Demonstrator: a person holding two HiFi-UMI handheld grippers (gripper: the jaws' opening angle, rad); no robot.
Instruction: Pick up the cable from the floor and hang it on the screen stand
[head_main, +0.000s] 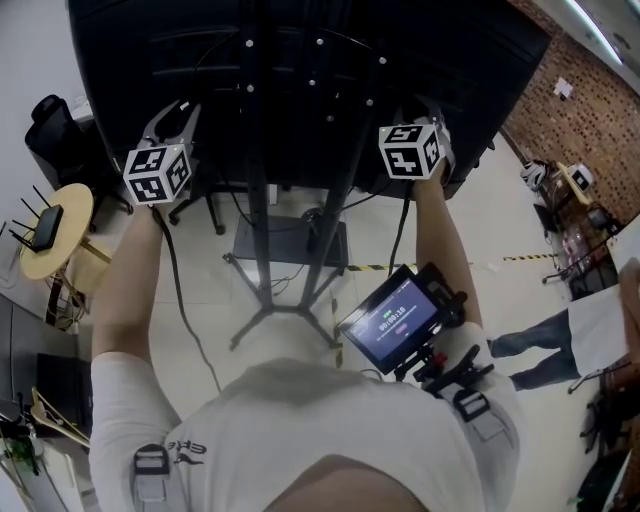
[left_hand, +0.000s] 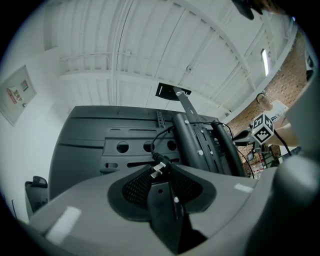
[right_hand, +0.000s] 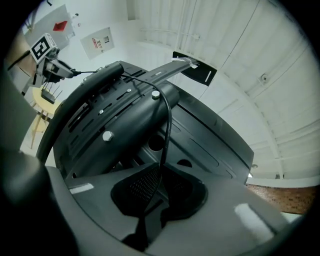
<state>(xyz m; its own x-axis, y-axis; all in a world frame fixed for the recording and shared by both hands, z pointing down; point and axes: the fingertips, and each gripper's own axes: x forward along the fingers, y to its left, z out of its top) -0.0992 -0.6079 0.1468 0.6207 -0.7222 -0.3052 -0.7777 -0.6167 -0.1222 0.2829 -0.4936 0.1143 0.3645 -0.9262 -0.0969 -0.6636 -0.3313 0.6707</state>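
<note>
The head view loses the cable (right_hand: 169, 125) against the screen's (head_main: 300, 60) dark back. The left gripper (left_hand: 161, 172) pinches its plug end; the right gripper (right_hand: 159, 176) clamps its run, which rises straight from the jaws over the screen stand's (right_hand: 125, 125) column

Grips the black cable (left_hand: 152, 146) by its pale plug, jaws closed on it. Looks up at the screen's dark back (left_hand: 90, 145) and the screen stand's column (left_hand: 192, 142). Catches the right gripper's marker cube (left_hand: 263, 128) far right, under a white ceiling (left_hand: 150, 50).
</note>
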